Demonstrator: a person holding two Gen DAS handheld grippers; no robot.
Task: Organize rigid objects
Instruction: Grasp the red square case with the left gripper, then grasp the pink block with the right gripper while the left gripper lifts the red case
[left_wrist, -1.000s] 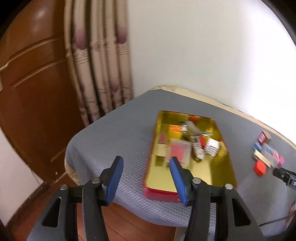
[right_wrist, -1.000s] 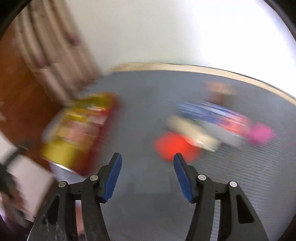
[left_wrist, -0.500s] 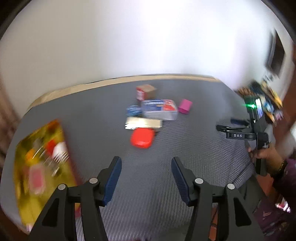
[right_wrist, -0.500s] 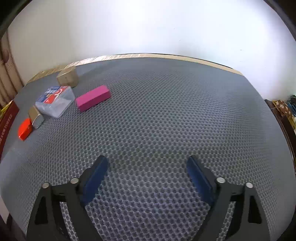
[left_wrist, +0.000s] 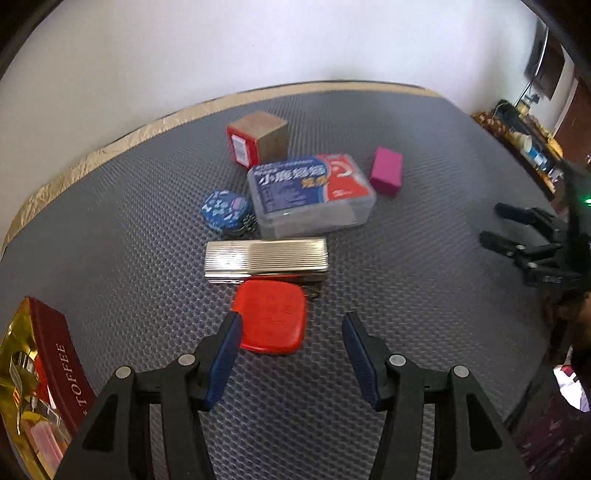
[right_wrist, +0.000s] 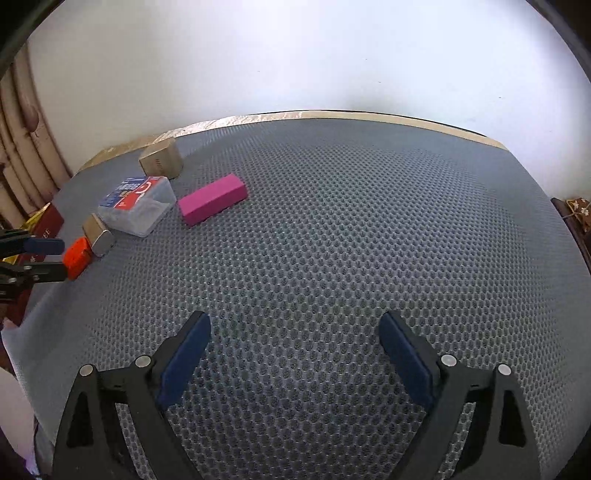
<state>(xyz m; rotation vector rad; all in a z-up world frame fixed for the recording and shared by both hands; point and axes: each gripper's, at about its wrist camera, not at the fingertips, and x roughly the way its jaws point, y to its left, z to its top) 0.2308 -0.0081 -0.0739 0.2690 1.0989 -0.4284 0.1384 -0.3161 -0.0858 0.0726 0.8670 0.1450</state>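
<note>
My left gripper (left_wrist: 291, 328) is open and points down at a red square case (left_wrist: 271, 321), whose near edge lies between the fingertips without being pressed. Behind it lie a ribbed gold case (left_wrist: 266, 258), a blue round tin (left_wrist: 225, 208), a clear plastic box (left_wrist: 310, 195), a brown and red box (left_wrist: 258, 138) and a pink block (left_wrist: 386, 175). My right gripper (right_wrist: 295, 325) hovers over bare mat, its jaws opening wide with nothing between them. It sees the pink block (right_wrist: 212, 199), the clear box (right_wrist: 138, 206) and the left gripper (right_wrist: 51, 258) at the red case (right_wrist: 75, 256).
A gold toffee tin (left_wrist: 48, 369) holding several small items sits at the lower left of the grey mesh mat (left_wrist: 424, 295). A white wall runs behind the table. A shelf with clutter (left_wrist: 524, 140) stands beyond the table's right edge.
The left view swung from the gold tin to the pile and closed in on the red case. The right gripper spread its jaws much wider and settled over bare mat.
</note>
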